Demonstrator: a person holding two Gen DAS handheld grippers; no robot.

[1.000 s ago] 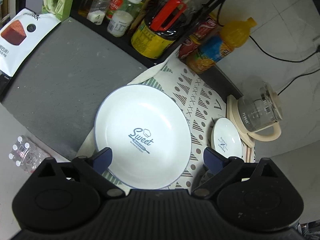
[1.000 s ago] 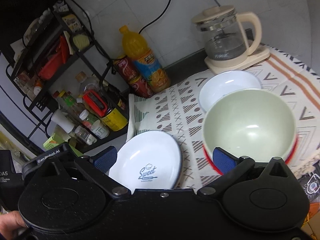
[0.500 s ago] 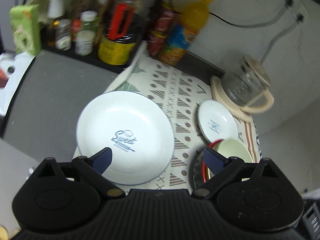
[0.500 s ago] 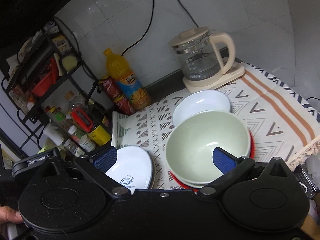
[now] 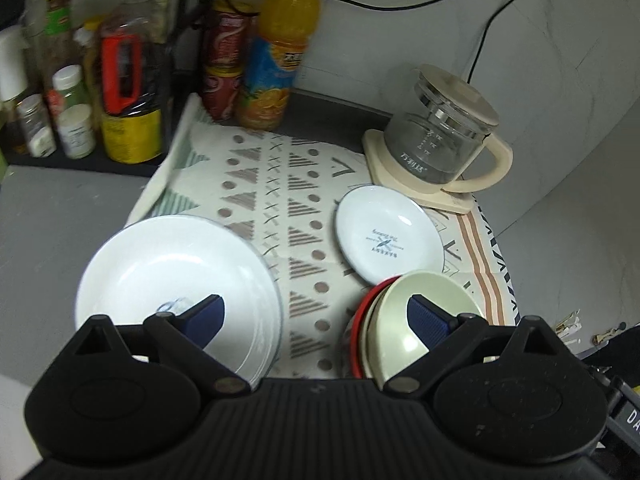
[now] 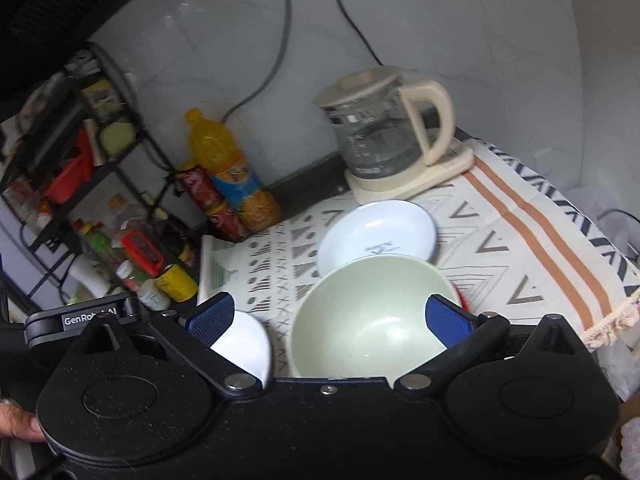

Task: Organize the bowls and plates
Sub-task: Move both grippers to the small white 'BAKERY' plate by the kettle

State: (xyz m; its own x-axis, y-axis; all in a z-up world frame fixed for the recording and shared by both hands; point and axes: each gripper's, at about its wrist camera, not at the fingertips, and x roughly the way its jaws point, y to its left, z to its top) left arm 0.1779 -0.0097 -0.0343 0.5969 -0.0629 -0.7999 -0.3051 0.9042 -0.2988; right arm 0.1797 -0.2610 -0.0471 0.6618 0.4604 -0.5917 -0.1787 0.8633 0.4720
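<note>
1. Low in both wrist views, the left gripper [image 5: 314, 316] and the right gripper [image 6: 326, 316] hang with jaws spread wide and nothing between the pads; neither touches any dish.
2. At lower left of the left view lies the large white plate [image 5: 176, 292] on the patterned cloth [image 5: 280, 184]. The small white plate [image 5: 388, 236] sits right of centre, just in front of the glass kettle [image 5: 440, 148]. The pale green bowl [image 5: 420, 320] rests nested on a red-rimmed dish [image 5: 358, 336] at lower right.
3. Judging by the layout, the step in hand is choosing a first pick. Stacking the small plate onto the large one looks sensible.
4. Approach a plate from its free rim, one finger under the edge and one over it, since a flat plate gives little to pinch.
5. Keep clear of the kettle and of the orange bottle [image 5: 276, 60] at the upper centre.
6. Lift slowly; glazed rims probably slip, and the cloth may drag.
</note>
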